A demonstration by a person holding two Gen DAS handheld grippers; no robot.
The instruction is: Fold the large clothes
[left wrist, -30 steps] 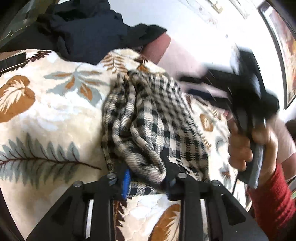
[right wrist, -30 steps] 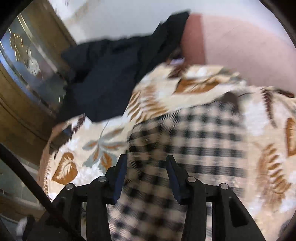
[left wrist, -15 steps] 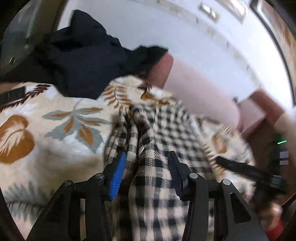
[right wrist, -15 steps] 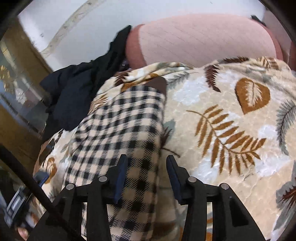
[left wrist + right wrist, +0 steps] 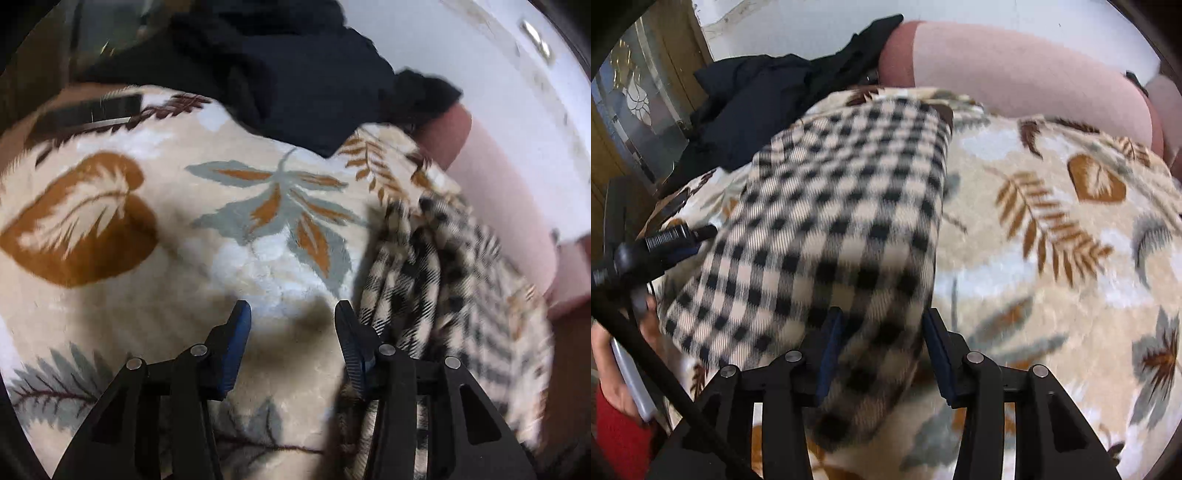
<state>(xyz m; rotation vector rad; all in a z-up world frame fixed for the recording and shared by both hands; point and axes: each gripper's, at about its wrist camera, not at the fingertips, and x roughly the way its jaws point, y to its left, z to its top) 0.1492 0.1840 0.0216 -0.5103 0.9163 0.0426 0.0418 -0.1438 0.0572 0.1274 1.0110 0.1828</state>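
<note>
Black-and-cream checked flannel garment (image 5: 831,229) lies between our right gripper (image 5: 881,350)'s spread jaws, unpinched; only our left gripper (image 5: 291,343), spread and just opened, shows bare leaf-print fleece blanket (image 5: 177,229)

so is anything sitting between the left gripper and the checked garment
Nothing visible does. The left gripper is open over bare leaf-print blanket, and the checked garment lies right beside its right-hand finger. The dark clothes are heaped well beyond, out of the way.

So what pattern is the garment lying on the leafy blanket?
Black-and-cream check garment, clearest in the right wrist view.
</note>
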